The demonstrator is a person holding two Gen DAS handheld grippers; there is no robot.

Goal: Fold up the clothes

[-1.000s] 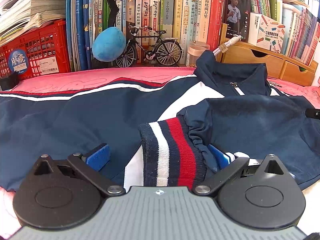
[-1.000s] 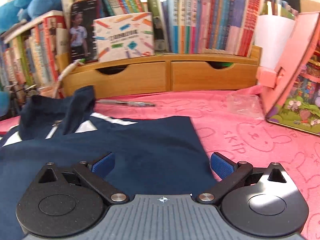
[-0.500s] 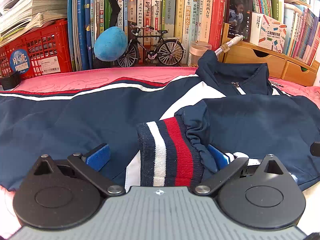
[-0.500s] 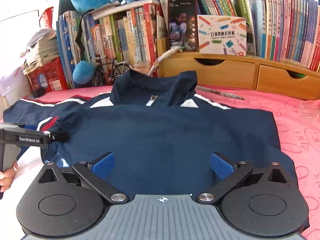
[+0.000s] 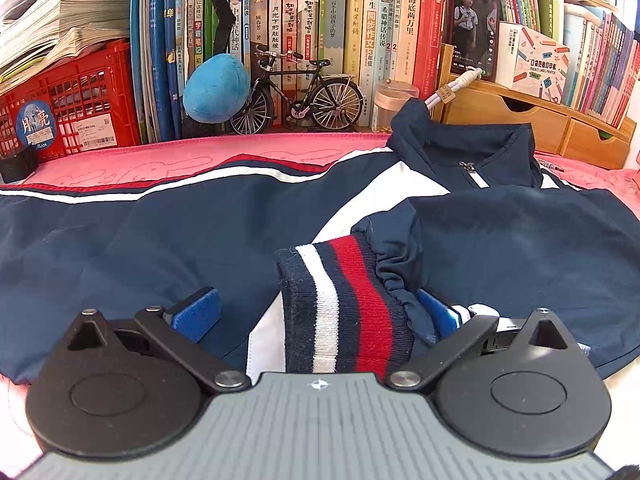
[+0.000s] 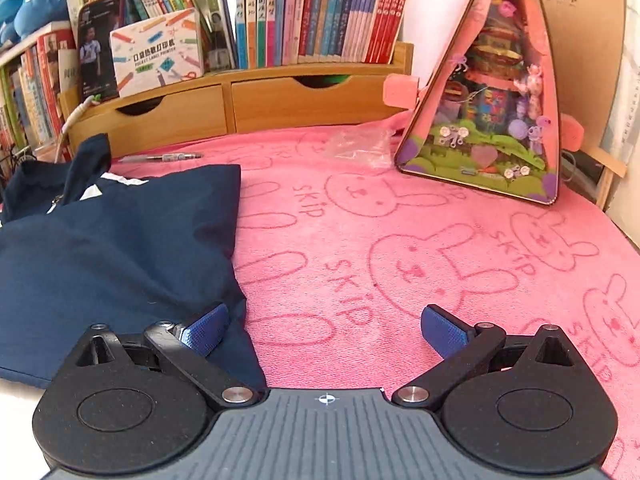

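Observation:
A navy jacket (image 5: 132, 240) with white and red stripes lies spread on the pink towel (image 6: 400, 248), collar (image 5: 472, 148) at the back. One sleeve is folded across the body. Its striped knit cuff (image 5: 344, 300) lies between the wide-apart fingers of my left gripper (image 5: 316, 312), which is open. In the right wrist view the jacket's folded right edge (image 6: 120, 248) fills the left side. My right gripper (image 6: 326, 332) is open over the towel. Its left fingertip (image 6: 208, 332) hangs above the jacket's edge.
Books line the back wall, with a red crate (image 5: 68, 100), a blue plush (image 5: 216, 88) and a model bicycle (image 5: 300, 96) in front. Wooden drawers (image 6: 240, 108), a pen (image 6: 168, 157), a clear plastic bag (image 6: 360, 148) and a pink triangular toy house (image 6: 488, 92) stand at the right.
The right gripper swung left to face the whole jacket, then back right to the jacket's edge and the bare towel. The left gripper barely moved, still open around the cuff.

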